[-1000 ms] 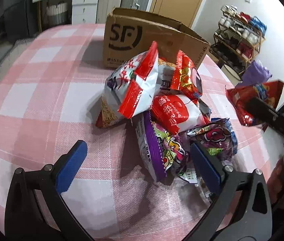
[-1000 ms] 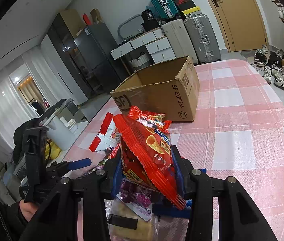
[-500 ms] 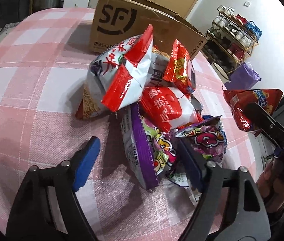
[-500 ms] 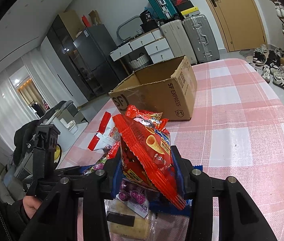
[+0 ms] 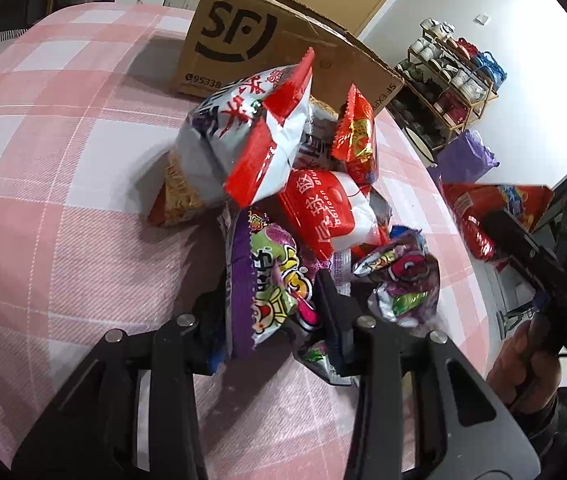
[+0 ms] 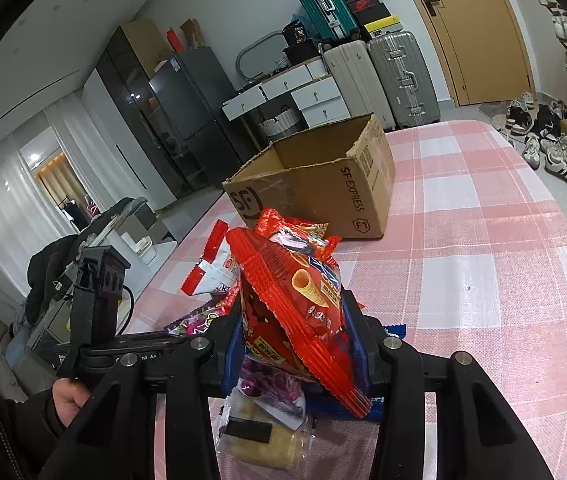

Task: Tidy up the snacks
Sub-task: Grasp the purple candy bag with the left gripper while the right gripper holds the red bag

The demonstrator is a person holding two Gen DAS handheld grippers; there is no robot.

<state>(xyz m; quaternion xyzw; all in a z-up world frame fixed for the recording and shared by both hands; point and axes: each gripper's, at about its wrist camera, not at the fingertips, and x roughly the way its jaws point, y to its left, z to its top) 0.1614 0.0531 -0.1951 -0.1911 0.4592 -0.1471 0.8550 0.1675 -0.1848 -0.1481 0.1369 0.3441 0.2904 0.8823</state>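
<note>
The snacks lie in a pile on the pink checked tablecloth [image 5: 63, 208], just in front of the open cardboard box [image 5: 243, 48] that stands on the same table. At the near edge of this pile is a purple bag [image 5: 267, 280] with bright cartoon print. The left gripper [image 5: 271, 304] has its jaws on both sides of this bag and they are closing – the pads already touch the bag and squeeze it.

Nearer to the box than the purple bag lies a red-and-white bag [image 5: 323, 208]. A bigger white bag with red ends [image 5: 251, 132] sits on top of the pile, close to the box front, and a small red pack [image 5: 357, 136] stands beside it. A crumpled purple wrapper [image 5: 399, 280] lies to the right of the purple bag.

The right gripper [image 6: 295, 340] is farther from the box than the pile – its jaws pinch a red bag of cone snacks [image 6: 299, 304] and hold it above the tablecloth. A hand [image 6: 67, 396] holds the handle of the left gripper.
</note>
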